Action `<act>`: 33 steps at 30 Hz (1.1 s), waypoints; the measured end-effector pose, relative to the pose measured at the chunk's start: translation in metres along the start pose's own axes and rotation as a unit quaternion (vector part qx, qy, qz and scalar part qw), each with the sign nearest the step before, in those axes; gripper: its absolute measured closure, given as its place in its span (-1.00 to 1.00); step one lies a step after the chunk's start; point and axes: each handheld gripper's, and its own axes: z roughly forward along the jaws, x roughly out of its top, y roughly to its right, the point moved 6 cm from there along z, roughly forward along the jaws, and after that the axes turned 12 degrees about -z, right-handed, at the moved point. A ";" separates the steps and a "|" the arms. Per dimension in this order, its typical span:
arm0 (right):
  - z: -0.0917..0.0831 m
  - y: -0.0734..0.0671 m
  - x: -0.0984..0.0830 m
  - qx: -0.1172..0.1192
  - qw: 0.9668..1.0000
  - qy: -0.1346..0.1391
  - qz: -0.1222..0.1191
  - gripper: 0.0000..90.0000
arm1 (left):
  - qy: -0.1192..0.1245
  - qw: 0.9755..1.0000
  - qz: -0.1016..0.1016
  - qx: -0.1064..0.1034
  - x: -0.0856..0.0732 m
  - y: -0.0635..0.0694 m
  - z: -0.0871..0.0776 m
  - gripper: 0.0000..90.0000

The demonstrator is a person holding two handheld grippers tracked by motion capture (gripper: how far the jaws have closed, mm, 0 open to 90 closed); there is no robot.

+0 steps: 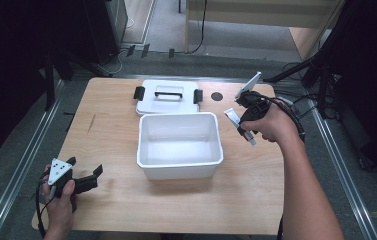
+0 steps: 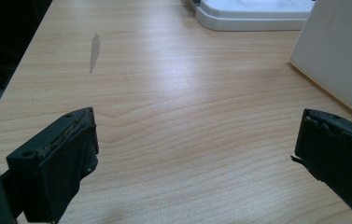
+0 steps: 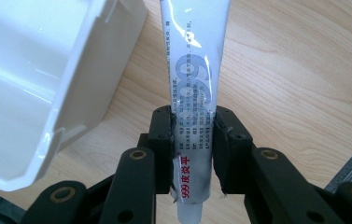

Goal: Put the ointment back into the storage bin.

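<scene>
Beside the white bin on the surface, we judged the tube might swing and clip the rim, since our right tongs clenched only its lower end, off the wood. Our left tongs rested released, holding nothing

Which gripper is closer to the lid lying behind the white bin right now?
Right. The right gripper hangs just right of the lid, gripping a tube; the left gripper sits at the table's near-left corner.
</scene>
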 end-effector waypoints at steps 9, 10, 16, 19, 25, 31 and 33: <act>-0.013 -0.008 0.012 0.003 1.000 0.011 -0.011 0.61 | -0.004 1.000 -0.001 -0.002 0.000 0.000 0.001 -1.00; -0.013 -0.009 0.013 0.004 1.000 0.013 -0.015 0.61 | -0.004 1.000 -0.001 -0.002 0.000 0.000 0.001 -1.00; -0.018 -0.021 0.021 0.006 0.999 0.015 -0.034 0.61 | -0.004 1.000 -0.001 -0.002 0.000 0.000 0.001 -1.00; -0.018 -0.027 0.026 0.006 0.999 0.016 -0.043 0.61 | -0.004 1.000 -0.001 -0.002 0.000 0.000 0.001 -1.00; -0.018 -0.040 0.036 0.015 0.996 0.026 -0.079 0.61 | -0.005 1.000 -0.003 -0.002 0.000 -0.001 0.000 -1.00; -0.016 -0.054 0.047 0.017 0.992 0.036 -0.120 0.61 | -0.005 1.000 -0.001 -0.002 0.000 0.000 0.001 -1.00; -0.015 -0.056 0.048 0.018 0.991 0.034 -0.128 0.60 | -0.005 1.000 -0.003 -0.002 0.000 0.000 0.001 -1.00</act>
